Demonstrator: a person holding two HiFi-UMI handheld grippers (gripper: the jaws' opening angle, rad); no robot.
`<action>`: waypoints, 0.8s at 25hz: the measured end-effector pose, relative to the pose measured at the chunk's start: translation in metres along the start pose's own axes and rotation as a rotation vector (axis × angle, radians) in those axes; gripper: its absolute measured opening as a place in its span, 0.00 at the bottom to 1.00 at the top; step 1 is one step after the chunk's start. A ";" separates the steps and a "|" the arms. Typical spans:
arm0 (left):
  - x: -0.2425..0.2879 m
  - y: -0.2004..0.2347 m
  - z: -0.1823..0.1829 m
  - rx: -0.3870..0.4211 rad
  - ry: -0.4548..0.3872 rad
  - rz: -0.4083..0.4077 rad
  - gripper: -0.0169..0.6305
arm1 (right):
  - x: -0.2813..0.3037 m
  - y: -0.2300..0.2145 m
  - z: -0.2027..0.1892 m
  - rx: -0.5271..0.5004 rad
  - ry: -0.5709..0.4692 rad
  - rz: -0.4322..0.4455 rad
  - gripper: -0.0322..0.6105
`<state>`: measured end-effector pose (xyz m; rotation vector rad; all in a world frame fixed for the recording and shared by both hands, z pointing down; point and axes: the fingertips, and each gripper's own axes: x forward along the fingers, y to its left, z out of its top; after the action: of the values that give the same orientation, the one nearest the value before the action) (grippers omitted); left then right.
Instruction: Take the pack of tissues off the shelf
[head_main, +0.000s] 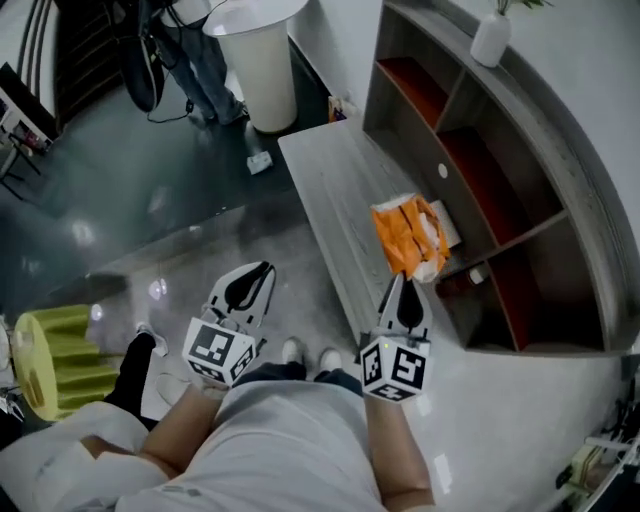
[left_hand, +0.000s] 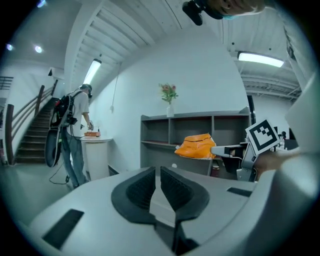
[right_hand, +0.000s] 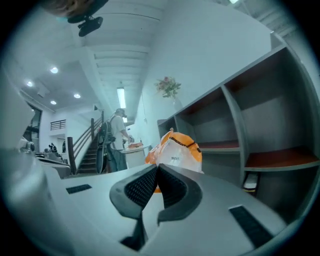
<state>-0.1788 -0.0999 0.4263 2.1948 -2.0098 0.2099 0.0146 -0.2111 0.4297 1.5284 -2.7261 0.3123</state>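
The pack of tissues (head_main: 408, 235), orange with a white face, hangs just over the long grey bench (head_main: 325, 185) in front of the shelf unit (head_main: 520, 240). My right gripper (head_main: 401, 282) is shut on its near lower edge. In the right gripper view the pack (right_hand: 180, 150) rises right behind the closed jaws of that gripper (right_hand: 157, 167), with orange showing between the pads. My left gripper (head_main: 262, 270) hovers over the floor left of the bench, shut and empty. The left gripper view shows the pack (left_hand: 196, 146) at the right gripper's tip, beyond the left gripper (left_hand: 158, 170).
A white vase (head_main: 491, 38) with flowers stands on top of the shelf unit. A flat white thing (head_main: 447, 225) lies on the shelf behind the pack. A white round pedestal (head_main: 258, 60) and a person with a backpack (head_main: 200, 60) are at the far end. A yellow-green stool (head_main: 60, 360) is at left.
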 end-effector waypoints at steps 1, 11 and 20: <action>-0.008 0.009 -0.001 -0.006 -0.003 0.026 0.06 | 0.006 0.016 -0.001 -0.012 0.004 0.044 0.08; -0.081 0.081 -0.011 -0.064 -0.044 0.249 0.06 | 0.032 0.166 -0.024 -0.122 0.055 0.436 0.08; -0.124 0.107 -0.008 -0.080 -0.079 0.354 0.06 | 0.021 0.249 -0.023 -0.209 0.021 0.660 0.08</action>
<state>-0.2957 0.0134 0.4110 1.8140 -2.3953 0.0823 -0.2086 -0.0987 0.4110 0.5436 -3.0390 0.0305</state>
